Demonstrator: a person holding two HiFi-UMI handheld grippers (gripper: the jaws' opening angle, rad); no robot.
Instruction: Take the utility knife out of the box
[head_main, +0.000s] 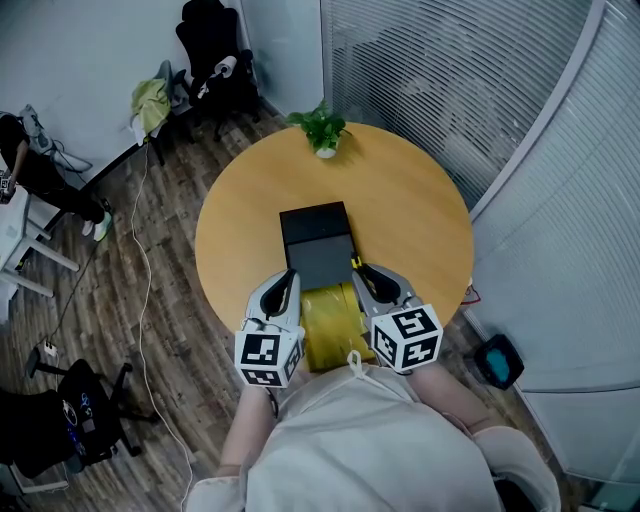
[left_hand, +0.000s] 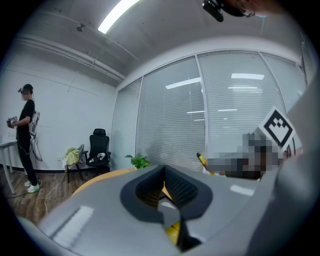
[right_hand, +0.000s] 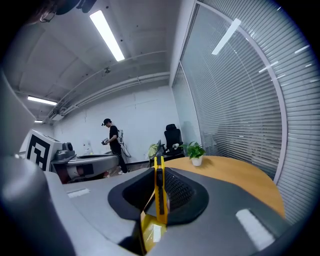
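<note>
My right gripper (right_hand: 159, 197) is shut on a slim yellow utility knife (right_hand: 159, 185), which stands on edge between the pads with its tip pointing away. In the head view the knife's tip (head_main: 355, 263) pokes out of the right gripper (head_main: 362, 272), just right of the black box (head_main: 316, 222) at the middle of the round table. The knife's tip (left_hand: 200, 159) also shows in the left gripper view. My left gripper (head_main: 290, 278) sits at the box's near left corner; its jaws (left_hand: 163, 192) are drawn together with nothing held. A yellow package (head_main: 335, 318) lies under and between the two grippers.
The round wooden table (head_main: 400, 200) carries a small potted plant (head_main: 323, 131) at its far edge. A glass wall with blinds (head_main: 450, 70) runs along the right. Office chairs (head_main: 215, 60) stand at the back left, and a person (right_hand: 114, 140) stands across the room.
</note>
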